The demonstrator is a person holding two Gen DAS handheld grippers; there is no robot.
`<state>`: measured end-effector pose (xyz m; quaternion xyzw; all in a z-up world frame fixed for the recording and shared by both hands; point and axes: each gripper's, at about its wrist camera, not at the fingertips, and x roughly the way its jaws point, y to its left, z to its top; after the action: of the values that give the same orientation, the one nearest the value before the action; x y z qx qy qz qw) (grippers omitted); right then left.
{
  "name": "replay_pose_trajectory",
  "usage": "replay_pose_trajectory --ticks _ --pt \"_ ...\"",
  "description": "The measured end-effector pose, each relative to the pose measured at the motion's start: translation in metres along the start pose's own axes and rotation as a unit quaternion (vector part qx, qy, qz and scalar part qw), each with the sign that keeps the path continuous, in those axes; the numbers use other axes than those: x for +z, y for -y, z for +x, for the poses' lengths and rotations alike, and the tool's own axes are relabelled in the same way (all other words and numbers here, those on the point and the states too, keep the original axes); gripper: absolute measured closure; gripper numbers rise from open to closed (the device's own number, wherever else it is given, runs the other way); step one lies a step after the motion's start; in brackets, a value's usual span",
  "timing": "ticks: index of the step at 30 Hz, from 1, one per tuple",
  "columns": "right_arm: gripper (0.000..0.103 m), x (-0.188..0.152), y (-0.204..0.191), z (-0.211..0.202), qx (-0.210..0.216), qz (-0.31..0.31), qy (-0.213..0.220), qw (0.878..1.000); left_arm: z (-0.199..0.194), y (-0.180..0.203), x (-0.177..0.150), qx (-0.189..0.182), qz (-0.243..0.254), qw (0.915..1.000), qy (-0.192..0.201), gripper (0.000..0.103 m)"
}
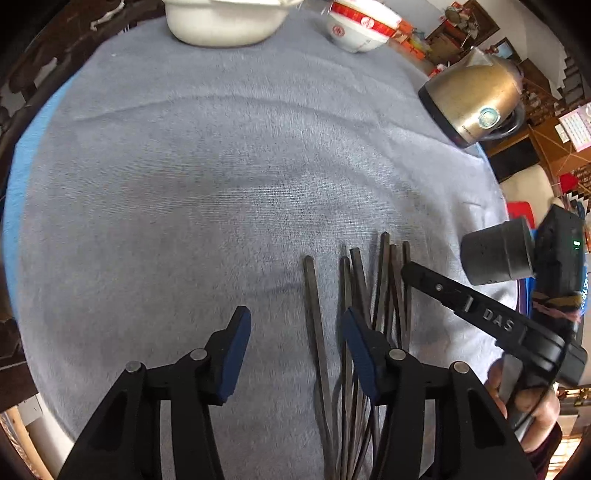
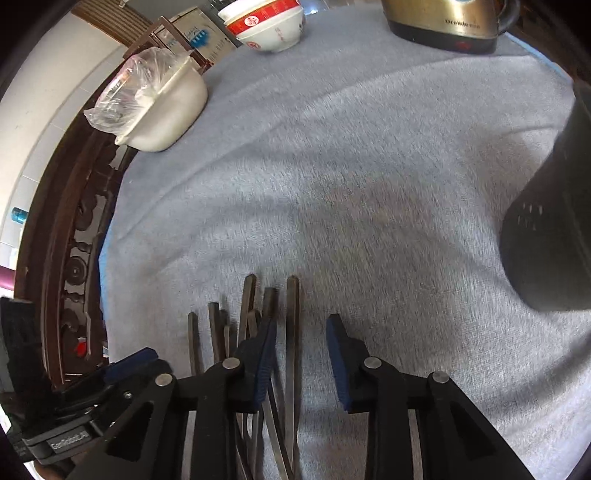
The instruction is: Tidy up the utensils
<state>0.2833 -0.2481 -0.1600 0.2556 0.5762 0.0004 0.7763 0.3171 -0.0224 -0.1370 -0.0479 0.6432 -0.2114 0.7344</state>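
While both grippers point down at the grey towel-like cloth (image 1: 221,166) covering the table, a loose bunch of dark, slim, square-ended chopsticks (image 1: 384,280) lies on it just ahead of them. The left gripper (image 1: 295,350) stands with its blue-padded jaws apart; one chopstick (image 1: 314,314) lies between them, touched by neither pad. The right gripper (image 2: 301,358) likewise straddles a single chopstick (image 2: 292,332), its pads not pressing on it, while the rest of the bunch fans out to its left. At the cloth's far edge sit a white ceramic pot (image 1: 221,22), stacked red-and-white bowls (image 2: 269,26) and a brass-coloured electric kettle (image 1: 476,103). A black cylindrical holder (image 2: 550,221) is at the right.
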Motion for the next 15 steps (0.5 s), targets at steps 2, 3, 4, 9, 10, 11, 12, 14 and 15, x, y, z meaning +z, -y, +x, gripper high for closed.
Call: replay_pose_trajectory --ticks 2,3,4,9,10,11,12,14,15 --pt "0.080 0.002 -0.005 0.002 -0.015 -0.009 -0.005 1.000 0.006 0.002 0.003 -0.001 0.002 0.9999 -0.014 0.053" --pt "0.084 0.002 -0.006 0.003 -0.020 -0.012 -0.005 1.000 0.012 0.004 0.007 0.000 0.005 0.9997 -0.023 0.055" --pt "0.087 0.003 -0.008 0.004 -0.030 -0.020 -0.007 0.999 0.017 0.005 0.008 0.003 0.005 0.9994 -0.033 0.060" --pt "0.093 0.004 -0.010 0.007 -0.028 -0.034 -0.005 0.999 0.023 0.012 0.018 0.011 0.001 0.9992 -0.039 0.064" --pt "0.093 0.004 -0.010 0.006 -0.024 -0.035 -0.003 0.999 0.023 0.014 0.020 0.016 0.000 0.9991 -0.040 0.067" --pt "0.094 0.004 -0.010 0.006 -0.010 -0.032 0.000 0.999 0.025 0.017 0.021 0.019 0.003 0.9990 -0.040 0.069" --pt "0.094 0.002 -0.007 0.004 0.001 -0.028 0.001 1.000 0.025 0.020 0.022 0.026 0.007 0.9990 -0.036 0.073" --pt "0.094 0.001 -0.005 -0.001 0.017 -0.023 0.013 0.999 0.027 0.022 0.025 0.039 0.004 0.9986 -0.034 0.087" --pt "0.095 0.000 -0.006 -0.007 0.032 -0.026 0.025 0.999 0.028 0.022 0.026 0.041 0.000 0.9986 -0.033 0.095"
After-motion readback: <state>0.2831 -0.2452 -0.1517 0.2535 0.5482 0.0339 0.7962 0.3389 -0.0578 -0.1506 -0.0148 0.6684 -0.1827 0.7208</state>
